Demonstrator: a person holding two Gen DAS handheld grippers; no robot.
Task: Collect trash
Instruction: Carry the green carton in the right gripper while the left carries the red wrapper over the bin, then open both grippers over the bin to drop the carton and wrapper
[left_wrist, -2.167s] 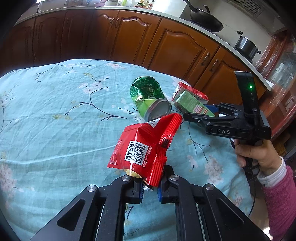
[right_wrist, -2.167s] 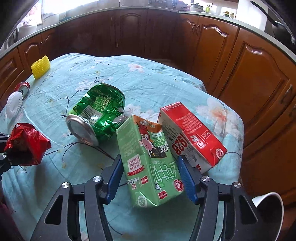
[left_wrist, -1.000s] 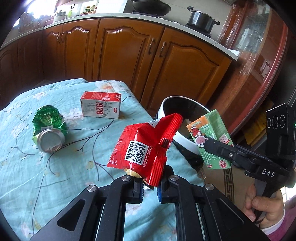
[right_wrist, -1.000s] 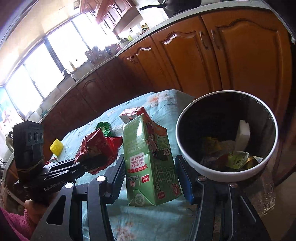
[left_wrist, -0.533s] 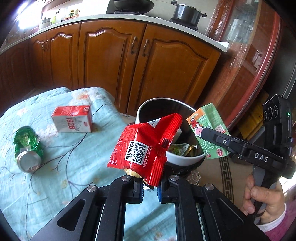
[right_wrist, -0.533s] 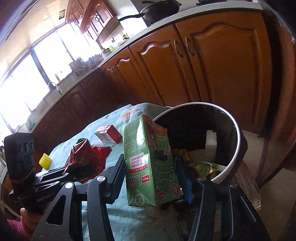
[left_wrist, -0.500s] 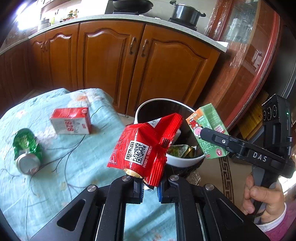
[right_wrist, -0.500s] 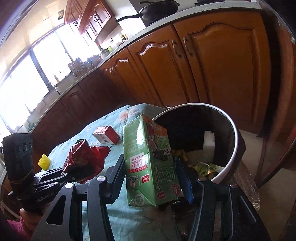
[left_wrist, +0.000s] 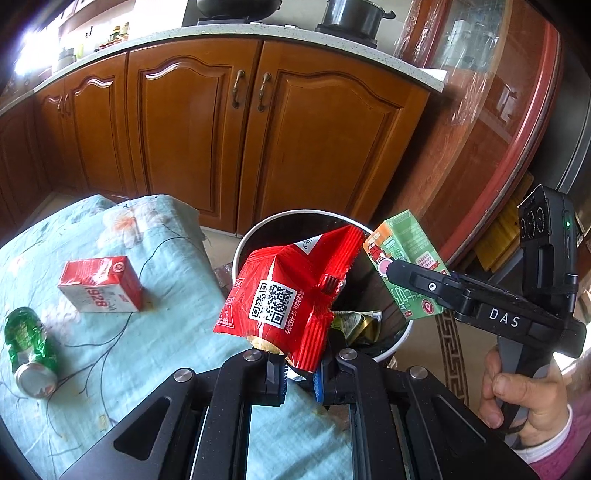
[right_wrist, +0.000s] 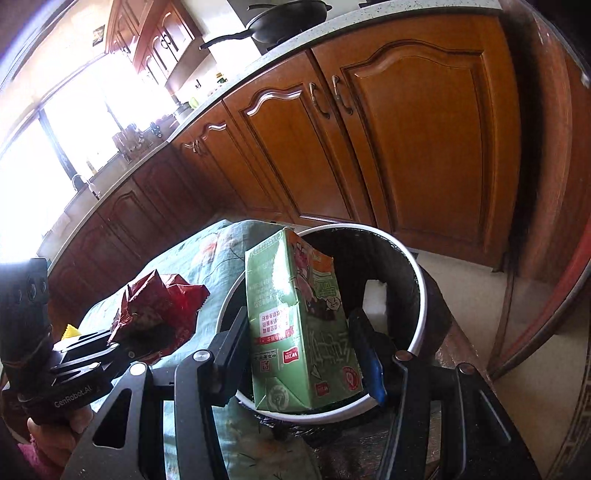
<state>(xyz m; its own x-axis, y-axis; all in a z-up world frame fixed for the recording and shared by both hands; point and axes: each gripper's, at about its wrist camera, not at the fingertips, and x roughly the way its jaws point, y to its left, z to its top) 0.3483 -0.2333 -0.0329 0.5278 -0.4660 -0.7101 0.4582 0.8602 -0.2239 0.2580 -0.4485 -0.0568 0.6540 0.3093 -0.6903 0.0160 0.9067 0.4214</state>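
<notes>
My left gripper is shut on a red snack wrapper with a QR code, held at the near rim of the white-rimmed trash bin. My right gripper is shut on a green drink carton, upright over the bin. The carton and right gripper show at the bin's right side in the left wrist view. The wrapper and left gripper show left of the bin in the right wrist view. The bin holds other trash.
A red "1928" carton and a crushed green can lie on the light blue floral tablecloth. A yellow object sits far left. Wooden cabinets stand behind the bin.
Both grippers have moved closer to the bin with their loads. The wrapper and the green carton now sit over the bin's opening.
</notes>
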